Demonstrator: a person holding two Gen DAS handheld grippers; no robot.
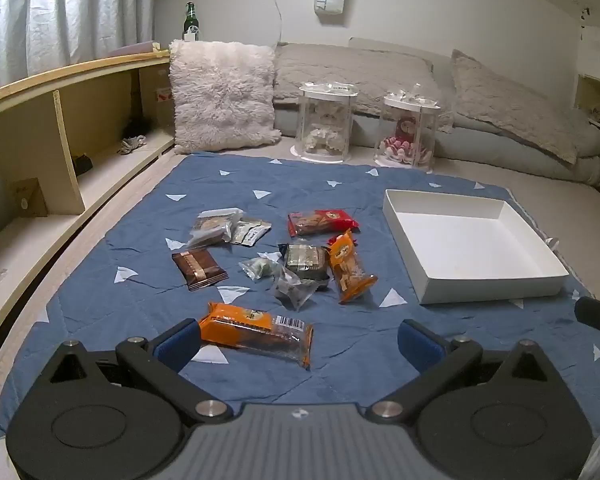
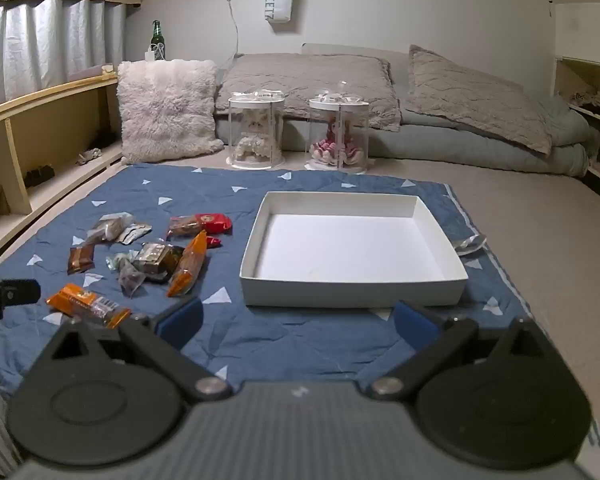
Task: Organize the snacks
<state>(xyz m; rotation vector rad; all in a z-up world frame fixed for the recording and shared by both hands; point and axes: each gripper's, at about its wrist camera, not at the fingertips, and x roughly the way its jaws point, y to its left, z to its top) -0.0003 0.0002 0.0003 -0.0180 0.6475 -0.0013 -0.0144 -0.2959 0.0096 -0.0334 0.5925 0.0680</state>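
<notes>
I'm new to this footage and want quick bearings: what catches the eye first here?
A scatter of snack packets lies on the blue quilt, the long orange one nearest the left gripper. Right of them sits an empty white box, just ahead of the right gripper. Behind, two clear doll cases stand before grey bedding.
</notes>
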